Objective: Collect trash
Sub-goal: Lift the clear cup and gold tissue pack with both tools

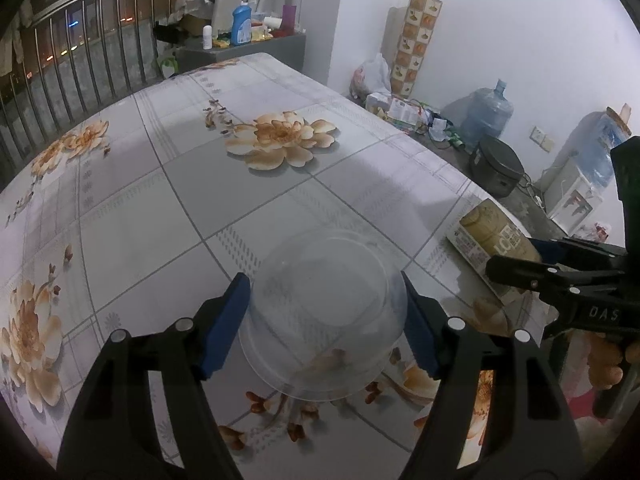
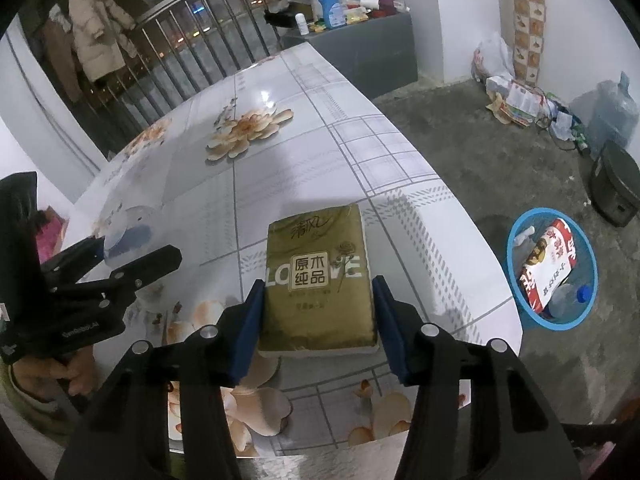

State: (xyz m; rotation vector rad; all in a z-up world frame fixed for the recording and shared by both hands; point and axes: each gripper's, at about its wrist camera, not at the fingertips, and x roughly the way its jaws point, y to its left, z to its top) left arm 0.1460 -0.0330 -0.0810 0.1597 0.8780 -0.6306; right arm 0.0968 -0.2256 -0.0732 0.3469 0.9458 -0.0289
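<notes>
Clear round plastic bowl [image 1: 324, 312] between left tool's [image 1: 326, 322] pads

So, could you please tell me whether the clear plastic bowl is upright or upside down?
Upside down: the clear plastic bowl shows its smaller flat base uppermost and its wide rim toward the table.

The left wrist fisheye rides low and close over the floral tablecloth [image 1: 168, 184], looking forward along the left gripper [image 1: 326, 316], whose blue pads flank a clear plastic bowl [image 1: 324, 312]; railing at 11 o'clock, water jug [image 1: 486, 114] at 2 o'clock. The right wrist fisheye sits slightly higher at the table's near edge, facing the same way past the right gripper [image 2: 320, 320] at a gold tissue pack [image 2: 318, 280]; blue trash basket [image 2: 516, 240] at 3 o'clock. Both views share the tablecloth, tissue pack and each other's gripper.
</notes>
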